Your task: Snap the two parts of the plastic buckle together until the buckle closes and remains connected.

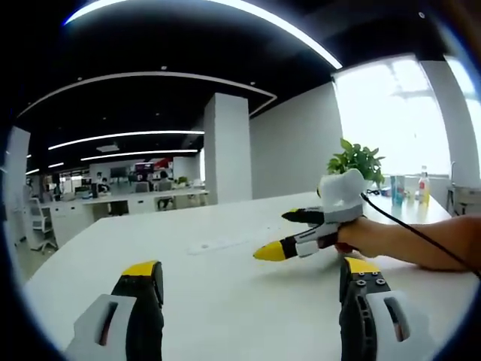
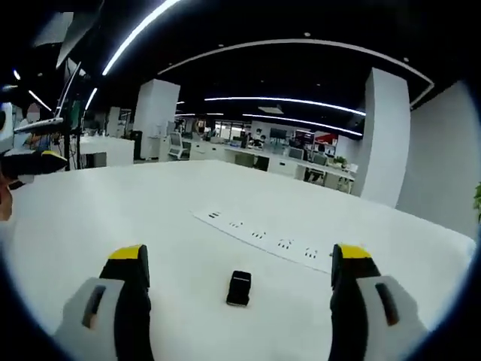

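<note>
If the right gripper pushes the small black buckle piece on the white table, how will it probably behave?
The black buckle piece looks small and flat, so it is probably light and will slide, not roll. The white table seems smooth, so the piece may slip away from closing jaws. It looks like rigid plastic, probably not floppy.

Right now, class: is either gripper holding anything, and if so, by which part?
Nothing is held. The left gripper and right gripper both stand open and empty; a small black buckle piece lies untouched on the white table.
</note>
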`<state>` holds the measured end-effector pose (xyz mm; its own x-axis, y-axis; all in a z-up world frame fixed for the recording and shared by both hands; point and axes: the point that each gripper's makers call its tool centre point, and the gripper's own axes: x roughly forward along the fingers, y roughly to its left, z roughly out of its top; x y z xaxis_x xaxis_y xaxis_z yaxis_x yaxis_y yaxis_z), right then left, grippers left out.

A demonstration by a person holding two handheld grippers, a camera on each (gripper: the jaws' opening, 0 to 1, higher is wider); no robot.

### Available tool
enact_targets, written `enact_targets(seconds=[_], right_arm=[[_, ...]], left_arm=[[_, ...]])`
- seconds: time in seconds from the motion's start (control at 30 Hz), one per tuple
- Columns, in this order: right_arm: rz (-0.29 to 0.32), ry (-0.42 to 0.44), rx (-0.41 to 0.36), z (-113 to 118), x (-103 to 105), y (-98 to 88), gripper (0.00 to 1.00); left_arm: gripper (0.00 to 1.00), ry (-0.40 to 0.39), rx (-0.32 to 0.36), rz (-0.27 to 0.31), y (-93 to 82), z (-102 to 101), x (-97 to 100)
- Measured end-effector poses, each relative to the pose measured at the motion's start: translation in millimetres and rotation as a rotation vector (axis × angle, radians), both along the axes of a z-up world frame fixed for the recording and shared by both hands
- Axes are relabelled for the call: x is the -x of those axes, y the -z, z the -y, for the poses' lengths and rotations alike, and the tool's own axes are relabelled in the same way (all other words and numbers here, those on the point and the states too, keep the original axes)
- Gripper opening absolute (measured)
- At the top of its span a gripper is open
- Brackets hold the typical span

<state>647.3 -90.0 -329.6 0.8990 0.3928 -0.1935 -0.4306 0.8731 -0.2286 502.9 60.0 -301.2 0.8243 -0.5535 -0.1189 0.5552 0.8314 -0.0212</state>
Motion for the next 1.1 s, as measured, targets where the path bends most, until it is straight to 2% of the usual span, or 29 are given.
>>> enact_targets(seconds=[0.03,0.1,0.27,0.4,0.6,0.83,1.1], right_arm=[[-0.006,-0.009,-0.026,-1,0,0.2,1.00],[-0.012,-0.003,0.001,0,-2,3.6,1.00],[-0.018,-0.009,-0.005,-1,-7,3.3,1.00],[0.006,0.027,-0.006,6,-11,-1.0,1.00],[0.028,0.044,-0.014,8,-5,-8.9,1.00],[0.031,0.045,-0.016,6,3,-7.7,1.00],[0.051,0.136,-0.043,33,21,-14.1,1.00]], left_arm=[[0.99,-0.002,0.001,-0.001,0.1,0,-0.3],[0.99,-0.001,-0.003,0.001,0.3,0,-0.5],[0.99,-0.006,-0.004,0.000,0.8,-1,-0.8],[0.99,-0.009,-0.003,-0.001,1.0,-2,-1.4],[0.99,-0.013,-0.004,-0.003,1.6,-3,-2.0],[0.99,-0.004,0.000,-0.007,2.8,0,-0.8],[0.99,-0.032,0.021,-0.008,-0.5,-12,-5.3]])
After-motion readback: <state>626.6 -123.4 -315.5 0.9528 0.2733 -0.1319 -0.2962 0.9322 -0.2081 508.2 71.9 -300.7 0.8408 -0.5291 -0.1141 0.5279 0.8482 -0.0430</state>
